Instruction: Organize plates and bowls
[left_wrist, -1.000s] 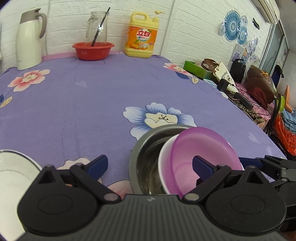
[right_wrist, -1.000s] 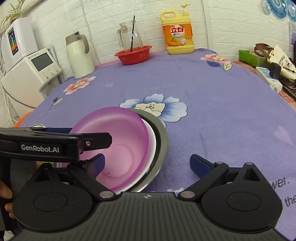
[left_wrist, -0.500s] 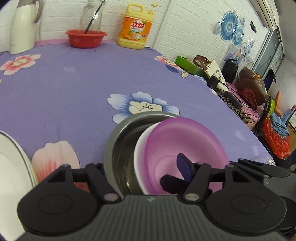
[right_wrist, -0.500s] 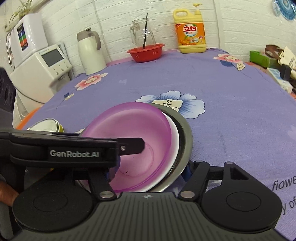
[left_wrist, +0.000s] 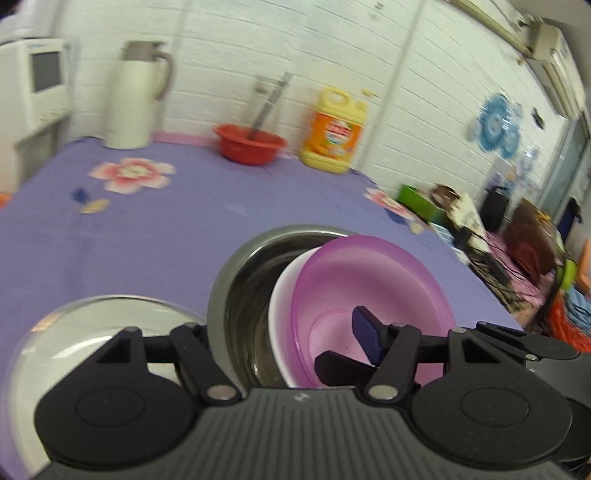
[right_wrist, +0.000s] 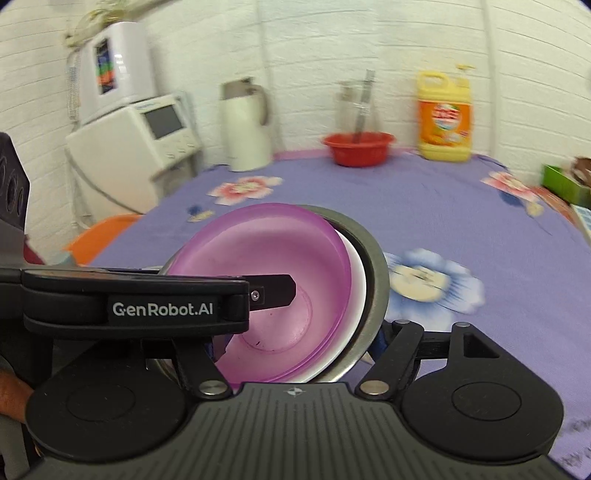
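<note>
**Nested bowls gripped from both sides**

Purple floral table (left_wrist: 147, 236): bears a white plate (left_wrist: 92, 332). Steel bowl (left_wrist: 240, 280) holds white bowl (left_wrist: 280, 295) and purple bowl (left_wrist: 369, 288), tilted. Left gripper (left_wrist: 288, 354) and right gripper (right_wrist: 295, 343) each pinch the stack's rim.

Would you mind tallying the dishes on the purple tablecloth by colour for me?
Purple: 1, purple bowl
White: 2, white bowl and white plate
Steel: 1, steel bowl
Red: 1, red basin
Total: 5
</note>
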